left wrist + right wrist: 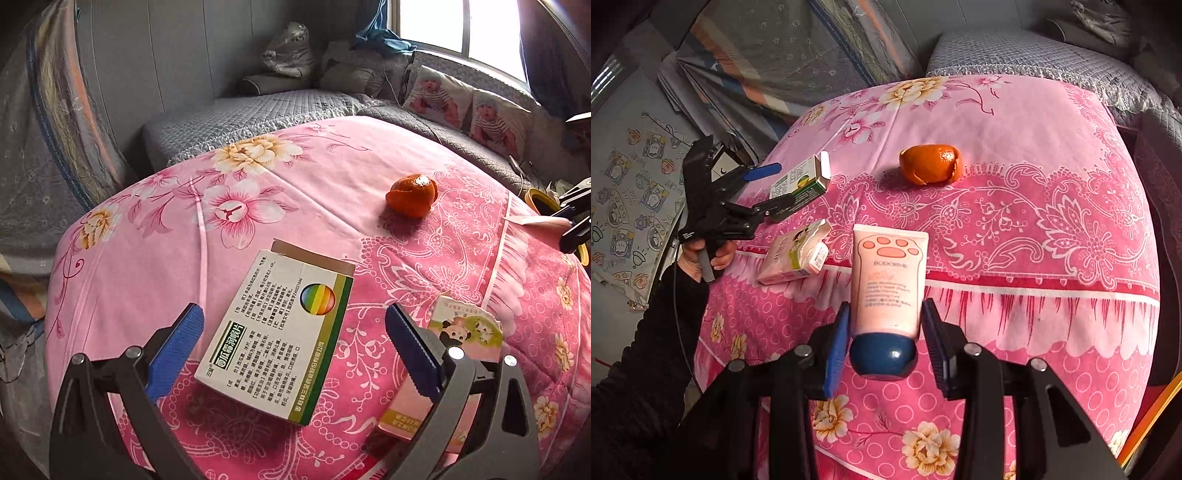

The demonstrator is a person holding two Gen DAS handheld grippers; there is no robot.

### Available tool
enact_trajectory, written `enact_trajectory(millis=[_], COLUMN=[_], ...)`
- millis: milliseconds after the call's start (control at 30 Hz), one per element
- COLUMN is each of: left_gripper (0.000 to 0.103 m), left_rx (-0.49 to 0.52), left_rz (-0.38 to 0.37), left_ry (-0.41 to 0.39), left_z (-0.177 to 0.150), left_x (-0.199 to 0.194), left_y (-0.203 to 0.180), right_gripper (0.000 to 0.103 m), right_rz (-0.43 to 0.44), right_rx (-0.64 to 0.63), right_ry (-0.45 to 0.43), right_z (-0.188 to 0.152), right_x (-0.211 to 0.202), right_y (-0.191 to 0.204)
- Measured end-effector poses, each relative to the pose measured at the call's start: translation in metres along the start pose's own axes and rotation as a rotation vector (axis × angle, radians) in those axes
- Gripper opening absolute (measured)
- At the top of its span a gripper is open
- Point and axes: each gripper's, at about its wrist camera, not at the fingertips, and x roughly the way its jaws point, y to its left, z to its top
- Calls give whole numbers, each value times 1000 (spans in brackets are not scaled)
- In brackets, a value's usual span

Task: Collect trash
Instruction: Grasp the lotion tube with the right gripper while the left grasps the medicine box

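Observation:
A white and green medicine box (280, 339) lies on the pink floral quilt (332, 166), between the spread jaws of my open left gripper (293, 321). A torn pink carton (458, 350) lies just right of it. An orange peel (412, 194) sits farther back. In the right wrist view, my right gripper (886, 325) is shut on a pink cream tube (888, 280) with a blue cap, above the quilt (1034, 122). The medicine box (799, 182), the torn carton (796, 253), the peel (930, 164) and the left gripper (768, 186) show there too.
A grey quilted couch (258, 110) with cushions and baby-photo pillows (469, 107) runs behind the quilt. A yellow-rimmed container (541, 199) stands at the far right. A folded screen (783, 48) leans at the left.

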Motion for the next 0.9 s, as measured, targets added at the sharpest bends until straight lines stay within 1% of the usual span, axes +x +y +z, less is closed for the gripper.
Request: enact_trajectory(millis=[100,167,200,233,367,433,500,567,600,633,667,733,800,867,900], left_gripper=[94,93,86,76,75,70,68,67,67,67,67,67,67,67,67], left_rx=[6,-10,-16,-16,-2,-2,-10,-31,-41,-48,-55,-62,-79,-107,-124], left_rz=[12,25,23,25,69,81,109,112,114,120,124,151,179,196,198], left_ry=[12,18,27,37,42,40,29,4,-16,-36,-59,-106,-148,-190,-209], left_z=[-1,-1,-2,-2,-3,-2,-2,-1,0,1,2,4,3,2,-1], left_x=[9,13,16,19,20,18,12,-3,-14,-26,-39,-66,-92,-118,-130], left_y=[3,7,9,9,6,4,4,3,2,0,-3,-12,-22,-31,-35], right_gripper=[37,37,37,37,36,36,36,34,30,18,0,0,0,0,1], right_rz=[5,8,12,17,40,46,48,57,63,66,68,59,26,26,3], right_rx=[-6,-11,-12,-13,-18,-19,-18,-21,-18,-21,-24,-31,-35,-49,-76], right_ry=[-18,-25,-27,-28,-38,-46,-53,-57,-60,-64,-70,-83,-92,-69,-66], right_z=[2,2,2,3,-1,-3,-7,-12,-14,-16,-19,-26,-32,-38,-42], right_x=[-3,-5,-4,-4,-7,-11,-17,-24,-26,-30,-34,-40,-40,-36,-34], right_y=[3,5,6,6,9,10,11,12,12,13,13,14,13,15,21])
